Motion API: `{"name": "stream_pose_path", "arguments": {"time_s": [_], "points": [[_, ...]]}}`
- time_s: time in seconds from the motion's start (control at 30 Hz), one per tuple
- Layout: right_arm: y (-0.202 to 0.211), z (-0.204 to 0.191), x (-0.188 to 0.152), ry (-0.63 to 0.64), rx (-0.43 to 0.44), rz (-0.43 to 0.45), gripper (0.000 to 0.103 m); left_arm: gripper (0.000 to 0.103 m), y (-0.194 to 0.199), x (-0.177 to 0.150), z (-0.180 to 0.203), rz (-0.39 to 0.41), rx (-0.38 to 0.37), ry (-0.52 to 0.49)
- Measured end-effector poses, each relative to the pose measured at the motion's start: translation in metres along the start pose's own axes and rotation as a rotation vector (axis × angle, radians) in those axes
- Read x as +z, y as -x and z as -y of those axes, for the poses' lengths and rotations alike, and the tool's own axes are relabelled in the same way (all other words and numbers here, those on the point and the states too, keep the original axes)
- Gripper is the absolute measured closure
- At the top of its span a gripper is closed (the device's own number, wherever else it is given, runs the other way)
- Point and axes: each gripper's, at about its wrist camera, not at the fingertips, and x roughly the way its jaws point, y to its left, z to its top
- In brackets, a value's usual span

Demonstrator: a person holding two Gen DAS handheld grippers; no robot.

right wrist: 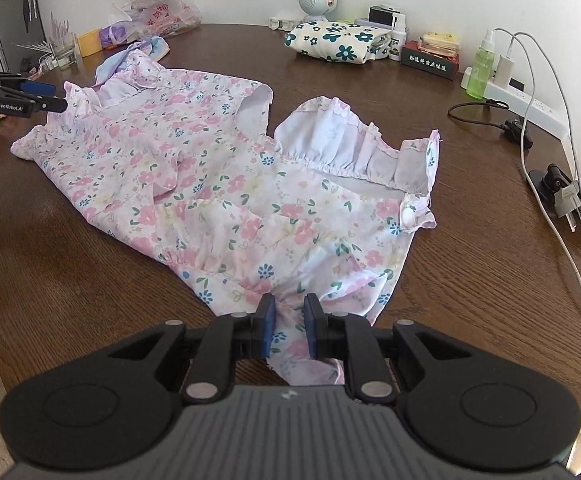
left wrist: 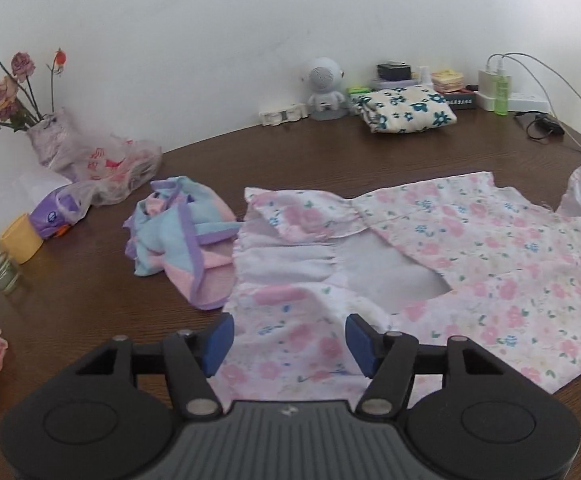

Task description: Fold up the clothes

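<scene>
Dress [right wrist: 218,184] lay spread flat on the table [right wrist: 430,280], pink floral, one ruffled sleeve flipped inside-out near the middle. Right gripper [right wrist: 287,330] was clenched on a bunch of the dress edge at the near side. Left gripper [left wrist: 288,346] was released, jaws wide apart, above the dress's far end, nothing pinched. Crumpled pastel garment [left wrist: 182,236] just beside the dress. Folded blue-flower cloth [left wrist: 404,108] sat at the back by the wall.
</scene>
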Motion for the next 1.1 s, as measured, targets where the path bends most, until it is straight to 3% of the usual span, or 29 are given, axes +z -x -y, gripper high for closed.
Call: {"name": "stream_pose_path", "arguments": {"time_s": [0.17,0.2,0.23,0.27,0.33,0.53,0.67,0.77,0.87,0.93,1.0,1.1], "points": [[-0.003,0.000,0.008,-0.006,-0.002,-0.048,0.088,0.042,-0.022,-0.005,-0.027,-0.062,-0.087,0.035],[-0.004,0.000,0.010,-0.007,-0.004,-0.060,0.088,0.054,-0.025,-0.006,-0.029,-0.063,-0.108,0.041],[-0.004,-0.001,0.012,-0.007,-0.006,-0.071,0.088,0.081,-0.027,-0.008,-0.032,-0.064,-0.129,0.047],[-0.005,-0.001,0.014,-0.008,-0.009,-0.083,0.088,0.095,-0.029,-0.010,-0.034,-0.065,-0.150,0.052],[-0.006,-0.003,0.017,-0.014,-0.020,-0.102,0.088,0.103,-0.027,-0.012,-0.040,-0.039,-0.184,0.070],[-0.009,-0.007,0.022,-0.021,-0.059,-0.138,0.088,0.103,-0.025,-0.021,-0.058,-0.018,-0.152,0.075],[-0.009,-0.013,0.023,-0.009,-0.086,-0.151,0.088,0.103,-0.027,-0.028,-0.064,-0.028,-0.180,0.108],[-0.010,-0.016,0.024,0.001,-0.105,-0.154,0.088,0.091,-0.020,-0.032,-0.073,-0.011,-0.176,0.183],[-0.010,-0.020,0.024,0.015,-0.121,-0.153,0.087,0.082,0.003,-0.034,-0.074,0.066,-0.052,0.188],[-0.010,-0.021,0.025,0.020,-0.125,-0.153,0.087,0.071,0.020,-0.033,-0.059,0.124,0.020,0.122],[-0.010,-0.021,0.025,0.020,-0.123,-0.154,0.087,0.067,0.037,-0.031,-0.044,0.182,0.090,0.056],[-0.010,-0.020,0.026,0.018,-0.119,-0.155,0.087,0.063,0.044,-0.023,-0.018,0.202,-0.092,0.029]]}}
